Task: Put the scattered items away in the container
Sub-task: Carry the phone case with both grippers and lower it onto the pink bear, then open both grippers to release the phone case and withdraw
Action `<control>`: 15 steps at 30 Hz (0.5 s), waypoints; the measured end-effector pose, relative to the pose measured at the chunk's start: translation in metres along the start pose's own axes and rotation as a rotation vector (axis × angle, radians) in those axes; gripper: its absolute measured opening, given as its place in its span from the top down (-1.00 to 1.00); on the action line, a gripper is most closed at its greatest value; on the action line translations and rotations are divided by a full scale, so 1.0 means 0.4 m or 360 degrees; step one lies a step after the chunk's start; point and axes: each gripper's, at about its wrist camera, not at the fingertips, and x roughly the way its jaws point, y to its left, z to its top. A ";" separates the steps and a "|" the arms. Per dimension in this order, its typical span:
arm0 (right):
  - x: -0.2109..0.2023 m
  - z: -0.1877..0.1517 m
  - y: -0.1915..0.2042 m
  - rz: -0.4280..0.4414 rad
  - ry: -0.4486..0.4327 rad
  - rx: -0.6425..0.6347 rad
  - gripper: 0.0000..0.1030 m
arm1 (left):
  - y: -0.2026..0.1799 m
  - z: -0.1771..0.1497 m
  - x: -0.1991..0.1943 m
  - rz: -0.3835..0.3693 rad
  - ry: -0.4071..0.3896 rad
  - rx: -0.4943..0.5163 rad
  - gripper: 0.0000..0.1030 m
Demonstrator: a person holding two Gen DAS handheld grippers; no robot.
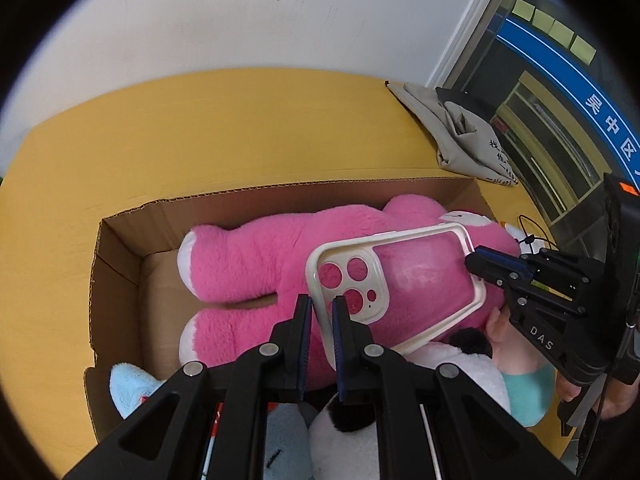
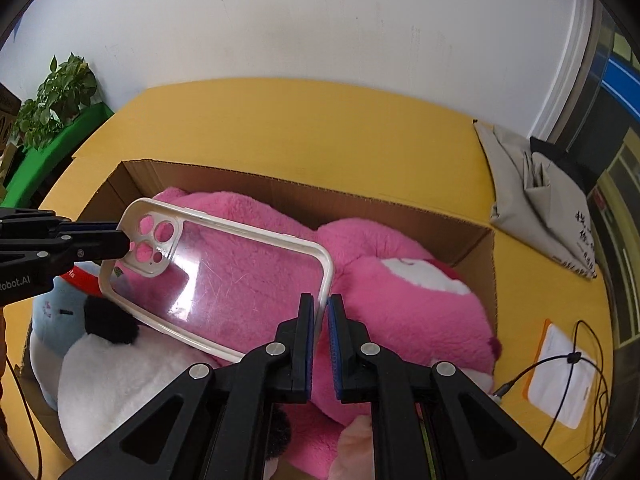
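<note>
A clear phone case with a white rim (image 1: 416,276) (image 2: 224,280) is held by both grippers above the open cardboard box (image 1: 120,248) (image 2: 400,208). My left gripper (image 1: 322,304) (image 2: 120,242) is shut on the rim at the camera-cutout end. My right gripper (image 2: 320,304) (image 1: 478,266) is shut on the rim at the other end. Below the case, a big pink plush bear (image 1: 260,256) (image 2: 400,304) fills the box, with a white and black plush (image 2: 120,368) (image 1: 460,364) and a light blue plush (image 1: 132,388) (image 2: 56,312) beside it.
The box stands on a yellow table (image 1: 200,132) (image 2: 320,128) against a white wall. A folded grey cloth bag (image 1: 460,132) (image 2: 540,196) lies at the table's right. A white packet and black cable (image 2: 560,376) lie right of the box. A green plant (image 2: 60,96) stands far left.
</note>
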 end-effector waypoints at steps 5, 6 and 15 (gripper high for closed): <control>-0.017 -0.018 -0.015 0.0020 -0.0029 0.0032 -0.33 | 0.015 0.003 -0.060 -0.0014 -0.0079 -0.0058 0.15; -0.041 -0.023 -0.018 0.0007 -0.0074 0.0052 -0.68 | 0.015 0.001 -0.088 0.0007 -0.0119 -0.0061 0.06; -0.379 -0.163 0.042 0.0025 -0.0453 0.0087 -1.00 | -0.064 -0.173 -0.394 0.0312 -0.0585 0.0037 -0.58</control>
